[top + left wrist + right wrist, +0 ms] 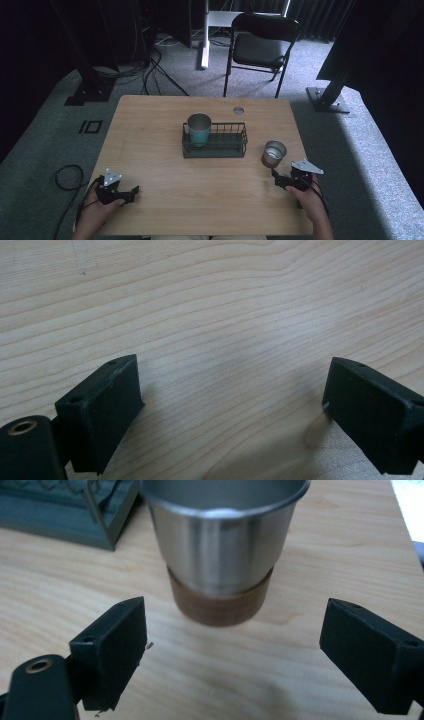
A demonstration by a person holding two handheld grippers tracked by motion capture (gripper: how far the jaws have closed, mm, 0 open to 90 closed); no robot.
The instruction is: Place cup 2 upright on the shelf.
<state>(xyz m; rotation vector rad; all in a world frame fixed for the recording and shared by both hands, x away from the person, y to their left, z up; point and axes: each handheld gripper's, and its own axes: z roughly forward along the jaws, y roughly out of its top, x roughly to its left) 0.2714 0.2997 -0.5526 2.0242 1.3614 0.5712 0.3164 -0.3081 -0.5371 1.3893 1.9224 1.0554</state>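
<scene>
The right gripper (pixel 278 179) is low over the table (pixel 150 150), near its right front corner, and it points at the cup (pixel 274 153) with the brown base. In the right gripper view its jaws stand wide apart and hold nothing; the cup (pixel 222 550) stands upright just ahead of them, not touching them, and it looks empty from above. This cup is on the bare wood, just beside the right end of the rack (pixel 222 145). A second cup (pixel 199 128), teal in colour, stands upright inside the left part of the rack. The left gripper (pixel 134 192) is near the left front corner, well apart from both cups. Its jaws are also wide open over bare wood, with nothing between them.
</scene>
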